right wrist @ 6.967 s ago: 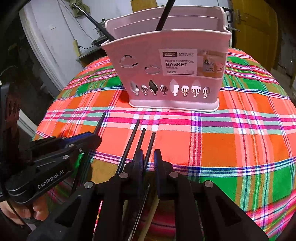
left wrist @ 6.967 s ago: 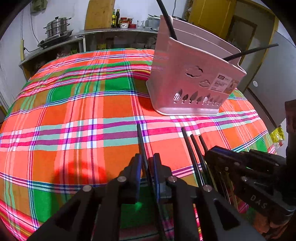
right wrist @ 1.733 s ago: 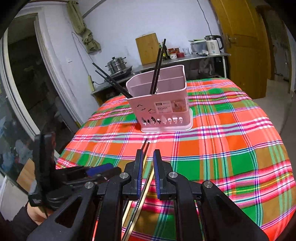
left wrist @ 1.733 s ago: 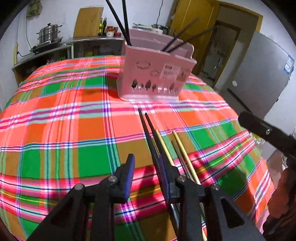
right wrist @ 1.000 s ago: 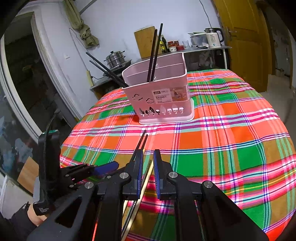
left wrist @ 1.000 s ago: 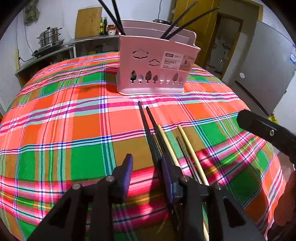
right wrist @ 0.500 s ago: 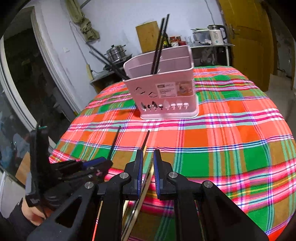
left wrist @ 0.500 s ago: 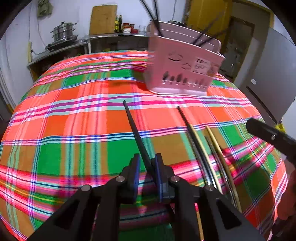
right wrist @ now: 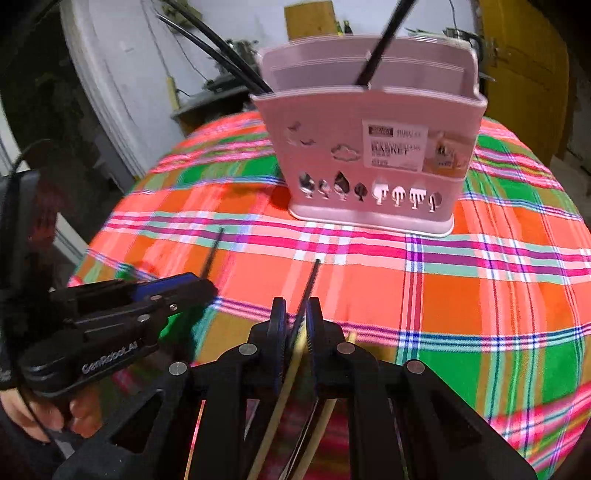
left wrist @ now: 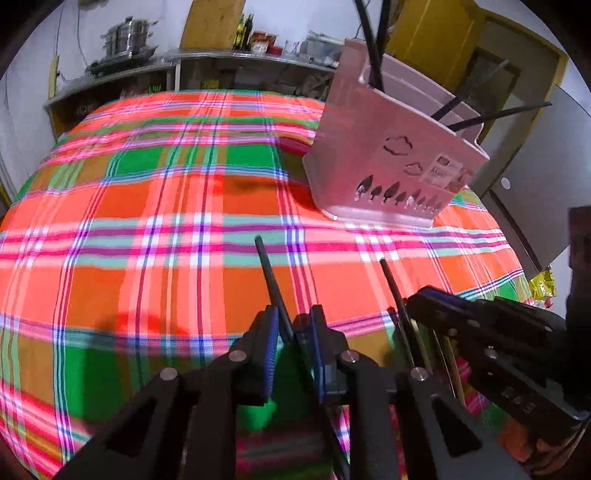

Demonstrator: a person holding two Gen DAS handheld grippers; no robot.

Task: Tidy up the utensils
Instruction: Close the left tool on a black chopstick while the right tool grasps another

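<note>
Nearest, the left tongs (left wrist: 291,328) are nearly closed, their pads pinching a thin black chopstick (left wrist: 271,275) that juts forward over the plaid cloth (left wrist: 147,236) on the bench. The jaws closed on it within the last second. Just to their right, the right tongs (right wrist: 295,319) are likewise almost shut, gripping a second black chopstick (right wrist: 311,278) low on its shaft; pale yellow chopsticks (right wrist: 284,391) lie on the cloth beneath them, near the bench's edge. A person's hand (right wrist: 40,413) holds the left tool. Farther off, right of centre, stands the pink chopstick basket (right wrist: 369,158), upright, with several black chopsticks already leaning out of its compartments. A chopstick is probably light, stiff and smooth, so it may pivot or slip in the pads; a hold nearer mid-shaft should steady the tip for dropping into the basket. Beyond the bench, a shelf carries stacked metal pots (left wrist: 125,35) and bottles.
</note>
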